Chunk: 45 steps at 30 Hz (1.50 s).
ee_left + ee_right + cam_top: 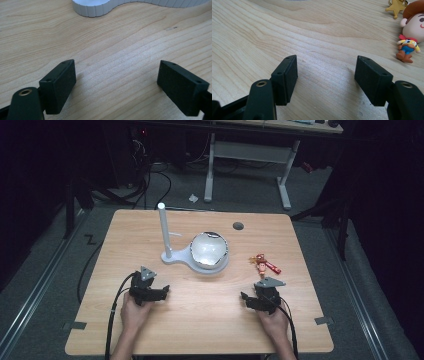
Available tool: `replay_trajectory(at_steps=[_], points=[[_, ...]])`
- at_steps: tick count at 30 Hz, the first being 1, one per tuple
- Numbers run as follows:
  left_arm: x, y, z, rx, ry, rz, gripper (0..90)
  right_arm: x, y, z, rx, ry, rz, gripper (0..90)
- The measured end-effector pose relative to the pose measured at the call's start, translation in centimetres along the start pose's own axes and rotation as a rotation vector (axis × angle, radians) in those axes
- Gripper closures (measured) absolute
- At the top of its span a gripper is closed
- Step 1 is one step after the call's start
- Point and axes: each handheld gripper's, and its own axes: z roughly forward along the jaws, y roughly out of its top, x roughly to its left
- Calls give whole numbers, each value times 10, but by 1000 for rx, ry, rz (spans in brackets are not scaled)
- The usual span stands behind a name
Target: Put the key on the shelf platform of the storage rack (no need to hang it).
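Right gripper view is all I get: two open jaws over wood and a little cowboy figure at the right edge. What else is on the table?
Observer: A white stand with an upright post sits mid-table, with a shiny bowl on its base.
Operator: Where is the figure relative to that bowl?
Observer: The cowboy keychain figure lies apart from it, on the side of the right gripper, between bowl and table edge.
Operator: And the other gripper?
Observer: The left gripper has its jaws wide open over bare wood, nothing between them, with the stand's ribbed base rim ahead of it.
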Motion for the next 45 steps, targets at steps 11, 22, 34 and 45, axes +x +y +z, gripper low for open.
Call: replay_trajectory(at_steps=[11, 22, 34, 45], points=[[0, 0, 0, -1, 3, -3, 159, 0, 0, 0, 1, -2, 4, 349], [0, 0, 0, -1, 3, -5, 159, 0, 0, 0, 1, 5, -3, 347], [1, 0, -1, -2, 5, -14, 179, 0, -1, -1, 4, 6, -8, 348], [1, 0, -1, -2, 6, -13, 179, 0, -4, -9, -16, -14, 1, 402]])
